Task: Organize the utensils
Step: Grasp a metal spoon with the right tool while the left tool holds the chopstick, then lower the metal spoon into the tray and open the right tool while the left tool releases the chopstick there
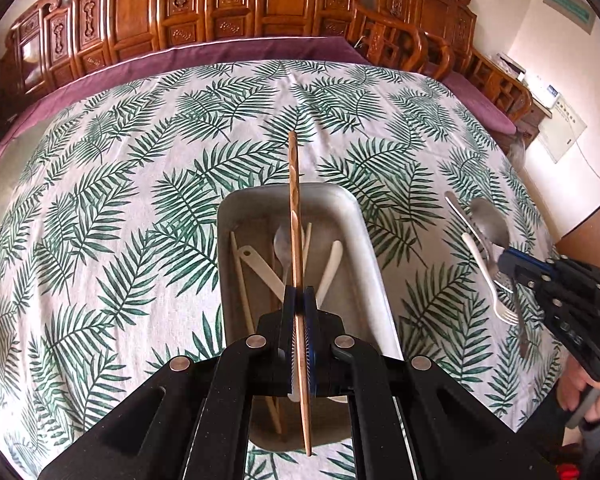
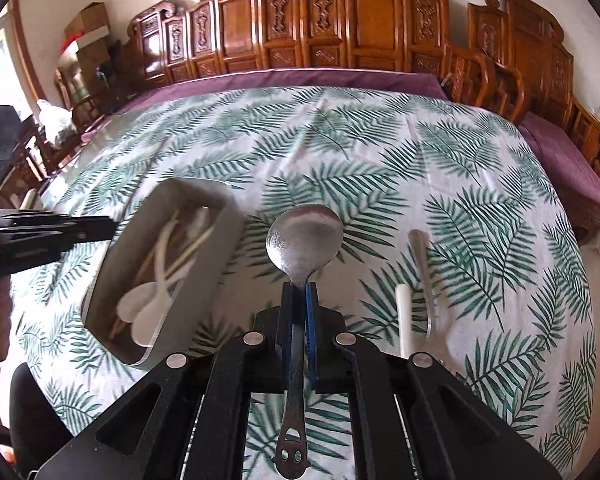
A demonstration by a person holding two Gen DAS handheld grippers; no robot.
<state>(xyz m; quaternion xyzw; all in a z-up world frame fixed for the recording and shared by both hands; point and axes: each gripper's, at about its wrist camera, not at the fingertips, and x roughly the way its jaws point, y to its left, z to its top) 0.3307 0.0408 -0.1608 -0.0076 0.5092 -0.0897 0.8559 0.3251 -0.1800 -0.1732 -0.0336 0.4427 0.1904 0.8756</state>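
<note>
My left gripper (image 1: 299, 294) is shut on a wooden chopstick (image 1: 295, 216) and holds it lengthwise above the grey metal tray (image 1: 374, 264). The tray holds several white spoons (image 1: 332, 268), a metal spoon and chopsticks. My right gripper (image 2: 300, 290) is shut on the neck of a large metal spoon (image 2: 305, 236), bowl forward, above the leaf-print cloth. In the left wrist view the right gripper (image 1: 504, 266) is at the right with the metal spoon (image 1: 490, 222). The tray also shows in the right wrist view (image 2: 228, 216), at left, with the left gripper (image 2: 100, 226) over it.
A white plastic fork (image 1: 486, 276) and a metal utensil (image 1: 520, 328) lie on the cloth right of the tray; their handles show in the right wrist view (image 2: 404, 320) (image 2: 422, 264). The leaf-print tablecloth (image 1: 120, 184) covers the table. Carved wooden chairs (image 1: 236, 4) line the far edge.
</note>
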